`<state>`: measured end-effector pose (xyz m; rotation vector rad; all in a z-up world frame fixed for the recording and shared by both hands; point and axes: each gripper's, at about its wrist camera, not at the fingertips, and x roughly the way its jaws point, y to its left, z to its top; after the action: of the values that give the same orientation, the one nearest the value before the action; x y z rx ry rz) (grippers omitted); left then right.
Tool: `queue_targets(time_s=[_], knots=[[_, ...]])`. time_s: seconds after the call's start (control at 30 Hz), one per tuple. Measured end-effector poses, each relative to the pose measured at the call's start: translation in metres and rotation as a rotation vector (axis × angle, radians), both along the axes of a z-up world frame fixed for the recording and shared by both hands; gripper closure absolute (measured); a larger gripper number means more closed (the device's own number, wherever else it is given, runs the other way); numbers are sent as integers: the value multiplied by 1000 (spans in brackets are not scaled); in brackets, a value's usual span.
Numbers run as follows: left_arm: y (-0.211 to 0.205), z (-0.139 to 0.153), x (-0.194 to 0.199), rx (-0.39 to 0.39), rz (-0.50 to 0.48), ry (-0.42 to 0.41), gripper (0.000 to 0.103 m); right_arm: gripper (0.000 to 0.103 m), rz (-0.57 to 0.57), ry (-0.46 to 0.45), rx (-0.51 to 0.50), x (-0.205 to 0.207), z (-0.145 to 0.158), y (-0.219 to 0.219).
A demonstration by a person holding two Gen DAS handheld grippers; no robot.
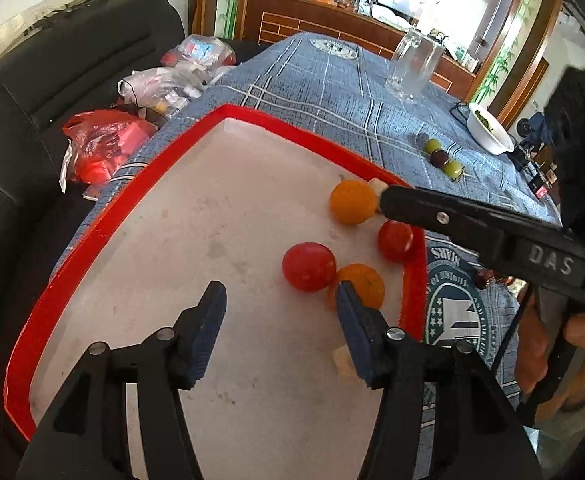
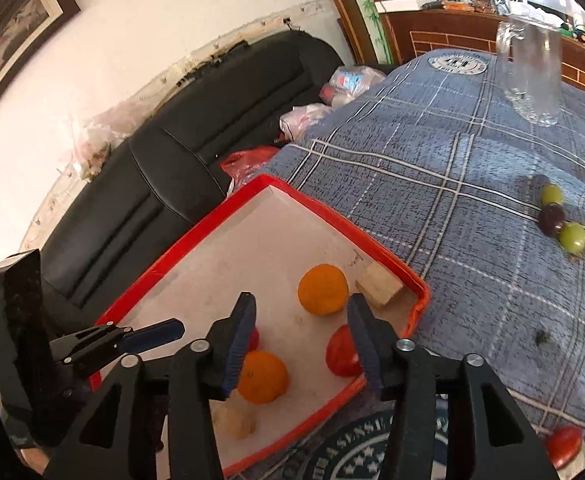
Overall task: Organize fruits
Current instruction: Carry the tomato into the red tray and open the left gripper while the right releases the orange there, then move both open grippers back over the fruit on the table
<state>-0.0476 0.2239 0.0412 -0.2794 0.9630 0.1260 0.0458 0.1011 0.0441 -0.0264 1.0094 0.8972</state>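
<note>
A red-rimmed tray (image 1: 104,236) with a white floor holds two orange fruits and two red ones. My left gripper (image 1: 280,302) is open low over the tray with nothing between its fingers. A red fruit (image 1: 308,266) lies just beyond them, and an orange one (image 1: 362,284) sits behind the right finger. My right gripper (image 2: 300,320) is open too, above the tray's near corner, with an orange fruit (image 2: 322,288) ahead of it and a red one (image 2: 342,352) by its right finger. A skewer of green and purple grapes (image 2: 560,220) lies on the cloth.
Pale cubes (image 2: 378,288) sit in the tray's corners. A glass mug (image 2: 532,72) stands far back on the blue checked cloth, with a white bowl (image 1: 490,130) at the right. Another red fruit (image 2: 564,444) lies on the cloth. A black sofa (image 1: 52,92) with plastic bags is at the left.
</note>
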Motion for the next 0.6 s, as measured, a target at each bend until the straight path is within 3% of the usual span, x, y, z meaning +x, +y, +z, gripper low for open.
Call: queue_targets(time_s=[0.1, 0.37, 0.5, 0.6], knots=[[-3, 4, -6, -7, 10, -20, 42, 48, -17, 0, 19, -9, 6, -13], [-16, 10, -18, 3, 15, -59, 42, 40, -71, -28, 9, -36, 12, -45], [-22, 13, -20, 16, 13, -64, 42, 31, -94, -37, 27, -49, 16, -59], [-26, 15, -22, 20, 5, -66, 42, 30, -112, -19, 42, -55, 16, -69]])
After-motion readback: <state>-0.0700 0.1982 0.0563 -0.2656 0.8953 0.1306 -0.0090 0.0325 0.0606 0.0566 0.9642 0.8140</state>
